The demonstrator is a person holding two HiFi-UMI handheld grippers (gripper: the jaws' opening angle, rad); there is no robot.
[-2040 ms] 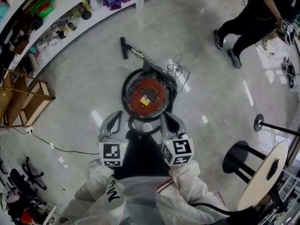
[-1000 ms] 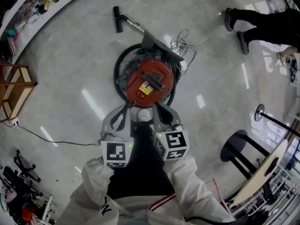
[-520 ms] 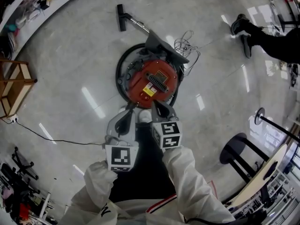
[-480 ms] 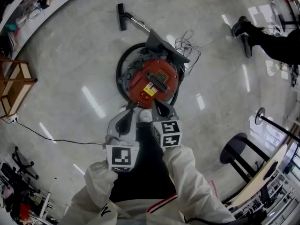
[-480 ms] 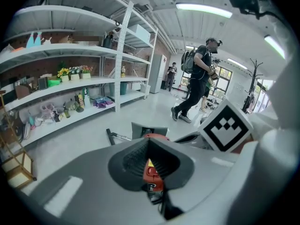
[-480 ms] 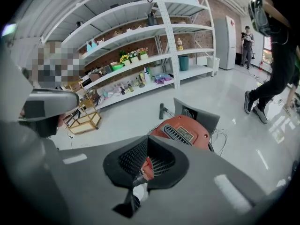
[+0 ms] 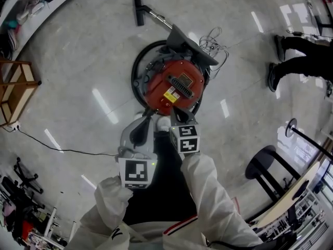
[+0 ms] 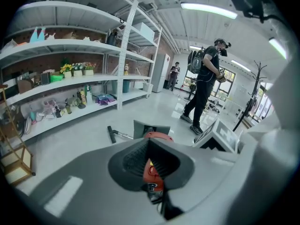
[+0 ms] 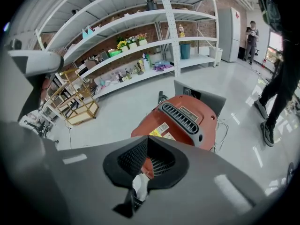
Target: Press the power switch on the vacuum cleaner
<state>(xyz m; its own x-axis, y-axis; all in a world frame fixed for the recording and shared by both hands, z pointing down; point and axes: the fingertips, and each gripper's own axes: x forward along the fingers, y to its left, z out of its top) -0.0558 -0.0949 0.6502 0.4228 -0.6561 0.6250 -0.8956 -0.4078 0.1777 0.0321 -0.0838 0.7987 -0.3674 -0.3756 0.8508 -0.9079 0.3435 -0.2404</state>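
The red round vacuum cleaner (image 7: 178,84) lies on the floor, ringed by its black hose (image 7: 136,66). Its wand and nozzle (image 7: 139,9) point away. My right gripper (image 7: 175,114) is shut and empty, with its tip at the vacuum's near edge. The right gripper view shows the red body (image 9: 187,121) with its black grille (image 9: 182,117) just past the jaws. My left gripper (image 7: 145,121) is shut too, a little short of the vacuum and to its left. The left gripper view catches part of the red body (image 8: 158,136). I cannot make out the switch itself.
Shelves (image 7: 21,9) full of small items curve along the far left. A wooden rack (image 7: 13,87) stands by them. A thin cable (image 7: 62,150) crosses the floor and a loose cord coil (image 7: 213,39) lies behind the vacuum. Another person (image 7: 299,61) stands right. A stool (image 7: 268,165) is at lower right.
My right gripper has pushed forward to the vacuum's near edge; the left trails behind. The vacuum sits closer in view. The other person has walked toward the right.
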